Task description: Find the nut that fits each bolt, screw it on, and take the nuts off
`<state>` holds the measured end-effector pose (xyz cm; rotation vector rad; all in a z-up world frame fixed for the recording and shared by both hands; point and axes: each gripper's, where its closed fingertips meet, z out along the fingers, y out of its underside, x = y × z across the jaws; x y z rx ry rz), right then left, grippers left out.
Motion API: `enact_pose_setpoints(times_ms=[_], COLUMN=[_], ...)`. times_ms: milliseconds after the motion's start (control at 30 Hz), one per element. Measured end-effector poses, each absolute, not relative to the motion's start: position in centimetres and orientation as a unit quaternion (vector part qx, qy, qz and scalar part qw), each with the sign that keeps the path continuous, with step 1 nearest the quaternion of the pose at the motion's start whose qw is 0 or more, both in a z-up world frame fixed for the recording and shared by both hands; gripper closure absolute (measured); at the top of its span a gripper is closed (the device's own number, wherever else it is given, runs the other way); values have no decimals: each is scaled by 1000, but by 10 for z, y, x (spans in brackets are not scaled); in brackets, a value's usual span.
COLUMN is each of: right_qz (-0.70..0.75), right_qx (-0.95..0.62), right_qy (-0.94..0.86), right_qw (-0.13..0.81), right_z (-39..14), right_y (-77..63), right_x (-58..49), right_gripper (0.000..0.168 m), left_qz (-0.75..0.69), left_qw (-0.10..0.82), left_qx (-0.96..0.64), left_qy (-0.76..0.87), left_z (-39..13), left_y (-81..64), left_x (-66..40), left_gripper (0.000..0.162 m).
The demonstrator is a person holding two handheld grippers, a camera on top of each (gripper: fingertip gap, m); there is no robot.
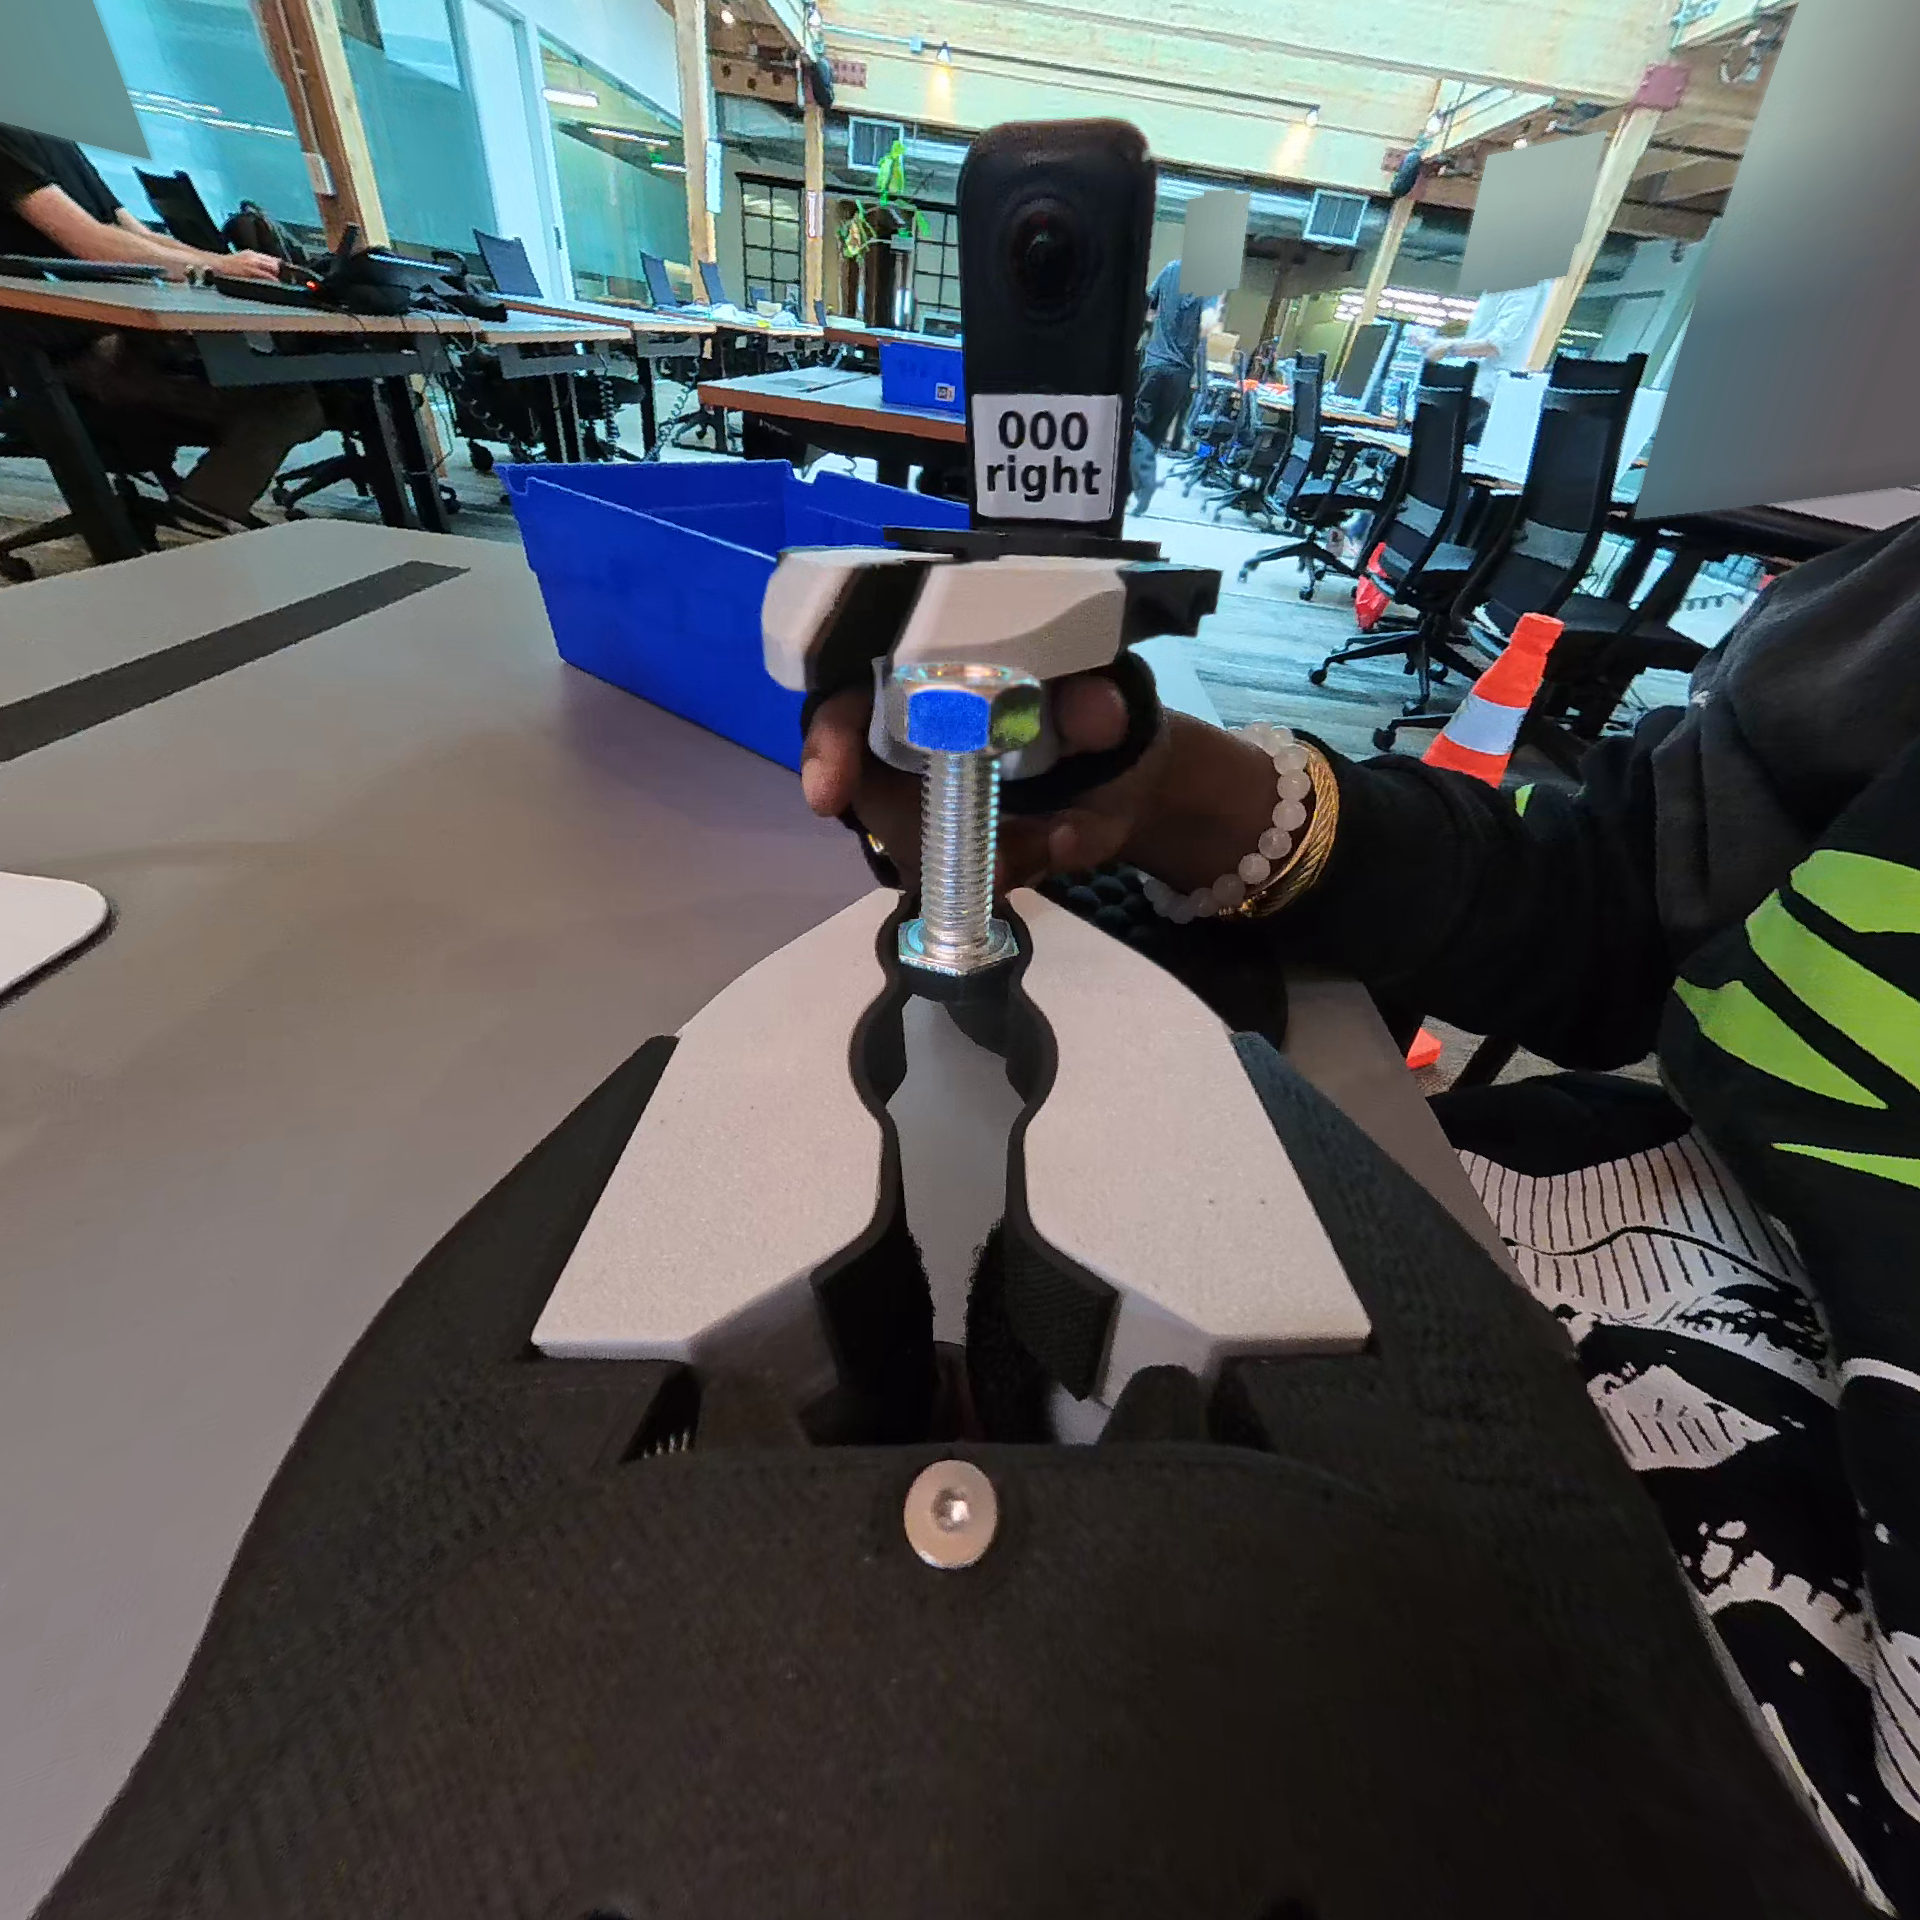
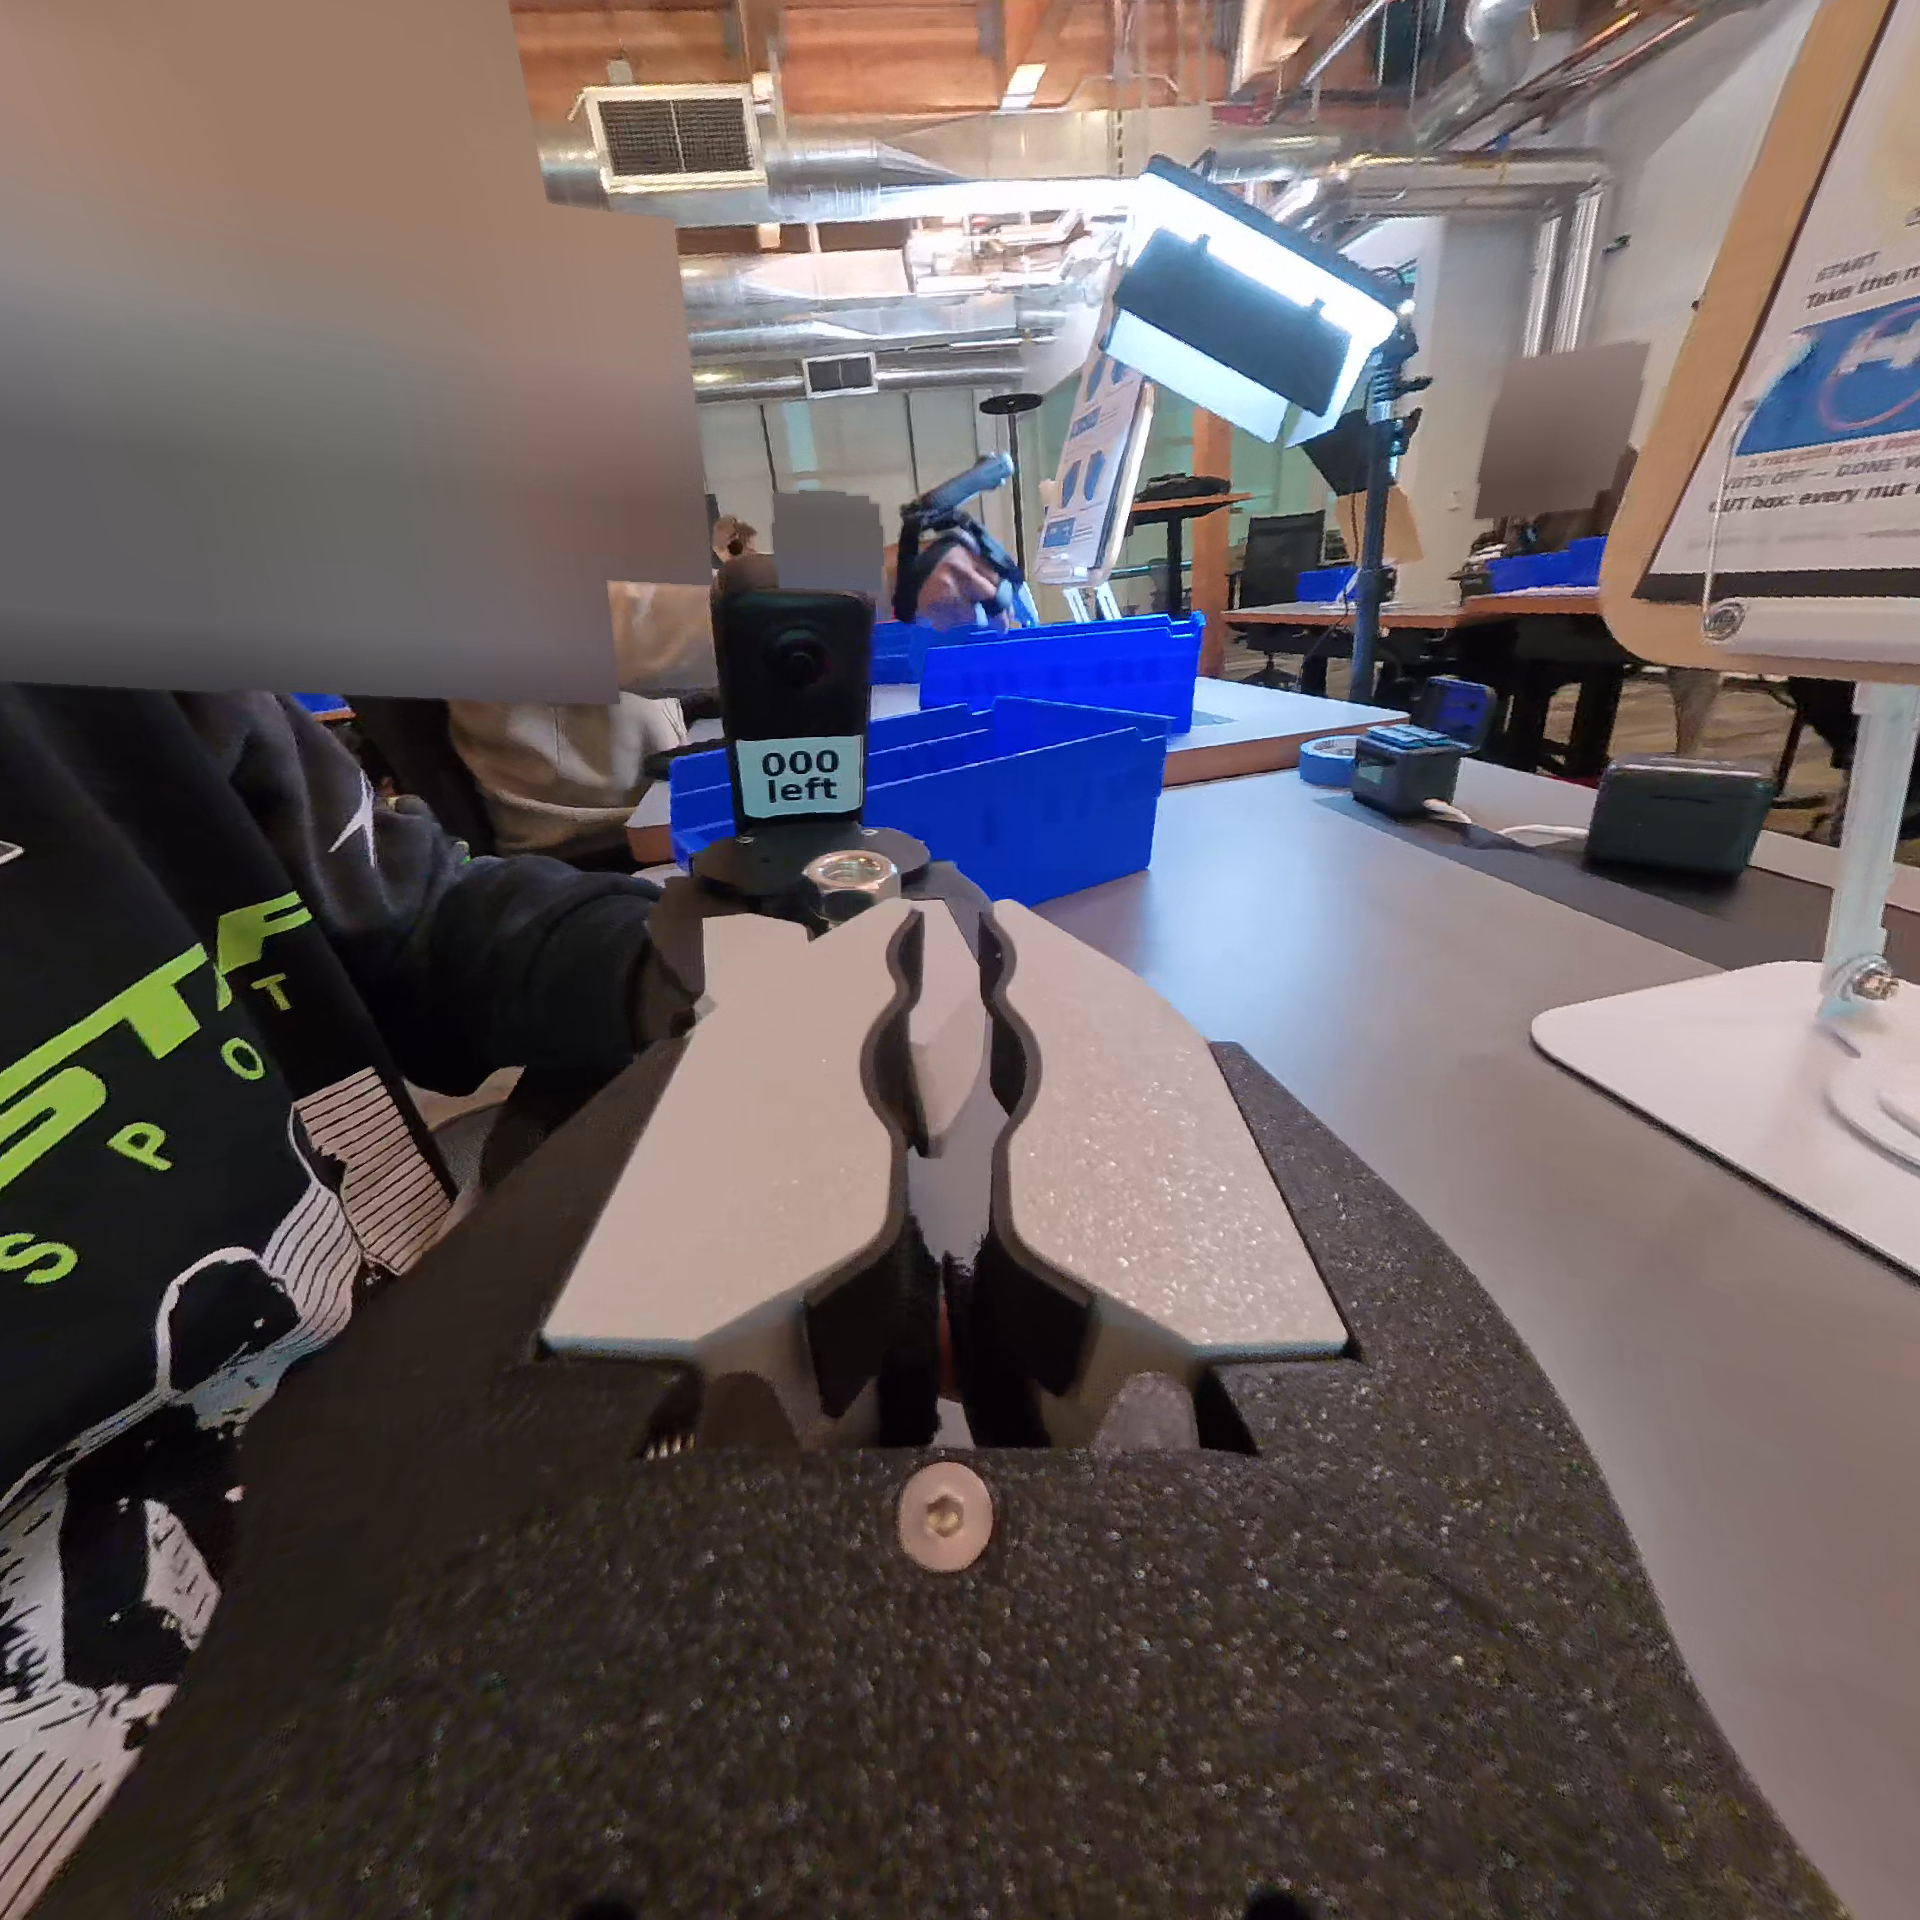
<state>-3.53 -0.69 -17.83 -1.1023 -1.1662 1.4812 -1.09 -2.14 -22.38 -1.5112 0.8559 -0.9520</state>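
Note:
A silver bolt (image 1: 958,831) is held above the grey table (image 1: 312,831), with its shaft pointing away from my left gripper (image 1: 956,925). The left gripper is shut on the bolt's hex head in the notch at its fingertips. A large silver nut (image 1: 966,717) with a blue patch sits on the bolt's far end. My right gripper (image 1: 935,644) faces the left one with the nut at its fingertips. In the right wrist view the right gripper (image 2: 951,909) has its jaws nearly closed. The nut (image 2: 852,878) shows just past its left fingertip, and the bolt is hidden.
A blue bin (image 1: 644,582) stands on the table behind the grippers; it also shows in the right wrist view (image 2: 1039,790). A white stand base (image 2: 1714,1091) carrying an instruction board (image 2: 1766,364) is at the right. Dark cases (image 2: 1673,810) and a tape roll (image 2: 1330,753) lie beyond. The person's torso is close by. Across from one pair of fingers to the other is roughly 5 cm.

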Motion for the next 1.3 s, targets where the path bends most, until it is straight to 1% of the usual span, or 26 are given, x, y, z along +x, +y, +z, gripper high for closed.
enact_pose_setpoints(times_ms=[67, 200, 333, 433, 500, 633, 767, 900, 1000, 1200, 1267, 1300], right_qz=[607, 599, 559, 479, 429, 339, 343, 345, 327, 349, 362, 361], right_qx=[-442, -441, -501, -570, -600, -635, -674, -722, -743, -759, -753, -749], right_qy=[-474, -488, -541, -585, -615, -656, -630, -580, -567, -541, -541, -546], right_qw=[460, 456, 380, 322, 279, 227, 177, 150, 139, 99, 98, 98], right_z=[-177, -178, -188, -196, -202, -218, -216, -210, -211, -220, -217, -216], right_y=[-9, -12, -12, -7, -11, -14, -15, 2, 10, 5, 3, 2], right_x=[-35, -35, -31, -29, -29, -34, -43, -46, -45, -58, -62, -63], right_gripper=[157, 142, 126, 128, 128, 127, 128, 120, 125, 130, 145, 148], left_qz=[-400, -380, -274, -206, -190, -178, -156, -111, -95, -83, -79, -82], left_qw=[548, 549, 548, 540, 537, 541, 548, 562, 572, 577, 576, 576], left_qx=[-639, -652, -693, -716, -721, -720, -726, -733, -737, -740, -741, -740], left_qy=[363, 360, 381, 392, 395, 397, 385, 366, 348, 335, 337, 338], left_z=[-224, -228, -249, -262, -265, -264, -264, -264, -260, -258, -258, -258], left_y=[-21, -17, -3, 4, 5, 6, 10, 19, 24, 27, 27, 27], left_x=[-11, -14, -22, -27, -28, -29, -34, -45, -51, -57, -58, -57], left_gripper=[147, 147, 147, 147, 147, 147, 147, 147, 147, 147, 147, 147])
